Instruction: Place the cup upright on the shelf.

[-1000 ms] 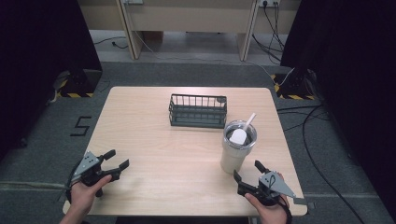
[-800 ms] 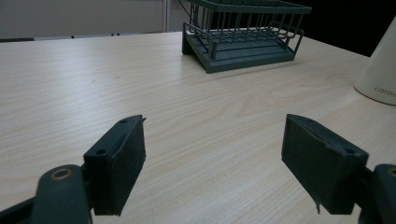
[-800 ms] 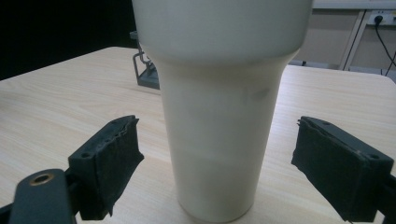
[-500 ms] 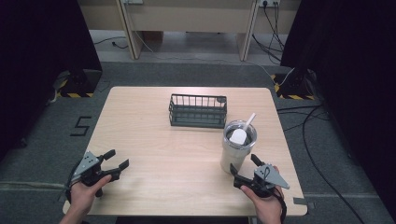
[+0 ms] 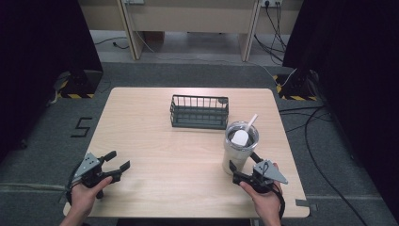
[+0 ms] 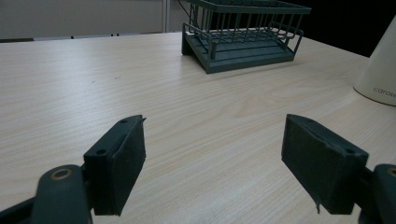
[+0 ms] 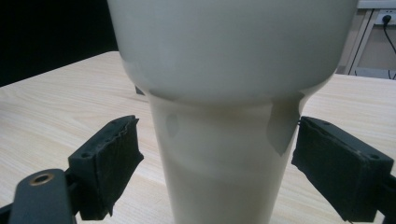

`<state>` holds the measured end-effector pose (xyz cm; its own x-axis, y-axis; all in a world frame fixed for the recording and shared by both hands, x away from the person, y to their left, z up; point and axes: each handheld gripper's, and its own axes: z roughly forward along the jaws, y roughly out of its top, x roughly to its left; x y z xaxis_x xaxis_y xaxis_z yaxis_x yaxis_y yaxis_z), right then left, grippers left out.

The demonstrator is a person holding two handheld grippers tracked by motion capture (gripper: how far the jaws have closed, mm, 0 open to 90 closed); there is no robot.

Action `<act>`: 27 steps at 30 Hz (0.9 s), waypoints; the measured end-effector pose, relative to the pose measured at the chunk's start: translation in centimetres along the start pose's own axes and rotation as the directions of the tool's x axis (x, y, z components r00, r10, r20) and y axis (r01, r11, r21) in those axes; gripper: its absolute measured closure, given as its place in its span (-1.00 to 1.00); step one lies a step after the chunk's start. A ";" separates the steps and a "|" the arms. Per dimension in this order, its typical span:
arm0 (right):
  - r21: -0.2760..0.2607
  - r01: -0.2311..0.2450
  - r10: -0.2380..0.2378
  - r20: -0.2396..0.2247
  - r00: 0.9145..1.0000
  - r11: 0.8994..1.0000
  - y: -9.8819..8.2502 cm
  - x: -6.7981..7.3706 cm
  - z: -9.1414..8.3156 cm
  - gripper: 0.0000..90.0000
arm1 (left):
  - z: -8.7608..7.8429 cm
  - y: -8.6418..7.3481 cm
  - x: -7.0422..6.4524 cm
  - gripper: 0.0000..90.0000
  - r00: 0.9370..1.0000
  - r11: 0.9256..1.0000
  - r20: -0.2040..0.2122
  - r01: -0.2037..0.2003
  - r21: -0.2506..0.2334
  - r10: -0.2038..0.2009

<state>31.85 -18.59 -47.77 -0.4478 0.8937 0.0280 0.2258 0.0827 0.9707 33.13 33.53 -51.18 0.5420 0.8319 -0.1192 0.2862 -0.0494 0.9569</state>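
High view: right gripper (image 5: 243, 165) at the near right tabletop (image 5: 155, 141) edge, fingers wide on either side of the white tumbler's (image 5: 238, 148) base, not touching. Left gripper (image 5: 114, 161) near left, fingers wide over bare wood. Farther back, a dark wire basket (image 5: 199, 112) sits mid-tabletop.

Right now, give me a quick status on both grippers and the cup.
Right hand-held gripper open, jaws either side of the cup, not clamped. Left hand-held gripper open over bare table. Cup upright, scoop inside. Nothing in the way.
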 end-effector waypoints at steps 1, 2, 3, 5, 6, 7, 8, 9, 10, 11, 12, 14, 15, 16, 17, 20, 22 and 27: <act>0.000 -0.004 0.004 0.003 1.000 1.000 0.0 0.0 0.1 -0.68 | 0.0 0.0 0.0 -0.53 1.000 1.000 0.000 0.000 0.000 0.000; 0.000 -0.008 0.008 0.004 1.000 1.000 0.0 -0.1 0.2 -0.68 | 0.0 0.0 0.0 -0.53 1.000 1.000 0.000 0.000 -0.001 0.000; -0.002 -0.019 0.019 0.005 1.000 1.000 0.1 -0.1 0.4 -0.69 | 0.0 0.0 0.0 -0.53 1.000 1.000 0.000 0.000 -0.001 0.000; -0.002 -0.025 0.025 0.005 1.000 1.000 0.1 0.0 0.6 -0.73 | 0.0 0.0 0.0 -0.53 1.000 1.000 -0.001 -0.001 0.001 0.001; -0.002 -0.027 0.027 0.004 1.000 1.000 0.1 0.0 0.6 -0.74 | 0.0 0.0 0.0 -0.53 1.000 1.000 -0.001 -0.001 0.001 0.001; -0.002 -0.028 0.028 0.006 1.000 1.000 0.1 0.0 0.7 -0.75 | 0.0 0.0 0.0 -0.53 1.000 1.000 0.001 0.000 0.000 0.000; -0.002 -0.028 0.028 0.006 1.000 1.000 0.1 0.0 0.7 -0.75 | 0.0 0.0 0.0 -0.53 1.000 1.000 0.001 0.000 0.000 0.000; -0.001 -0.028 0.028 0.007 1.000 1.000 0.2 0.0 0.8 -0.76 | 0.0 0.0 0.0 -0.53 1.000 1.000 0.001 0.000 0.000 0.000; -0.004 -0.032 0.032 0.008 0.999 0.999 0.2 0.0 1.0 -0.77 | 0.0 0.0 0.0 -0.53 1.000 1.000 0.002 -0.001 -0.001 0.001; -0.004 -0.032 0.032 0.008 0.999 0.999 0.2 0.0 1.0 -0.77 | 0.0 0.0 0.0 -0.53 1.000 1.000 0.001 -0.001 -0.001 0.001; -0.004 -0.037 0.037 0.009 0.999 0.999 0.3 0.0 1.1 -0.77 | 0.0 0.0 0.0 -0.53 1.000 1.000 0.001 0.000 -0.001 0.000; -0.004 -0.036 0.036 0.007 0.999 0.999 0.3 -0.1 1.3 -0.80 | 0.0 0.0 0.0 -0.53 1.000 1.000 0.001 -0.001 -0.001 0.001; -0.003 -0.039 0.039 0.009 0.999 0.999 0.3 0.0 1.4 -0.82 | 0.0 0.0 0.0 -0.53 1.000 1.000 0.001 0.000 -0.001 0.000; -0.002 -0.038 0.038 0.008 0.999 0.999 0.3 0.0 1.5 -0.84 | 0.0 0.0 0.0 -0.53 1.000 1.000 0.001 0.000 -0.001 0.000; 0.002 -0.039 0.039 0.010 0.999 0.999 0.3 0.0 1.9 -0.87 | 0.0 0.0 0.0 -0.53 1.000 1.000 0.002 0.000 -0.001 0.000; 0.009 -0.040 0.039 0.016 0.999 0.999 0.2 0.1 2.4 -0.92 | 0.0 0.0 0.0 -0.53 1.000 1.000 0.002 -0.001 -0.001 0.001; 0.007 -0.040 0.040 0.018 0.999 0.999 0.2 0.1 2.5 -0.92 | 0.0 0.0 0.0 -0.53 1.000 1.000 0.001 -0.001 -0.001 0.001; 0.002 -0.049 0.049 0.019 0.999 0.999 0.3 0.0 3.0 -0.90 | 0.0 0.0 0.1 -0.53 1.000 1.000 0.002 -0.003 0.000 0.003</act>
<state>34.53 -17.23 -48.17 -0.4198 0.9048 0.0714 0.2491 0.0392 0.9677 33.14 33.59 -51.15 0.5441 0.8308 -0.1170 0.2846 -0.0517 0.9572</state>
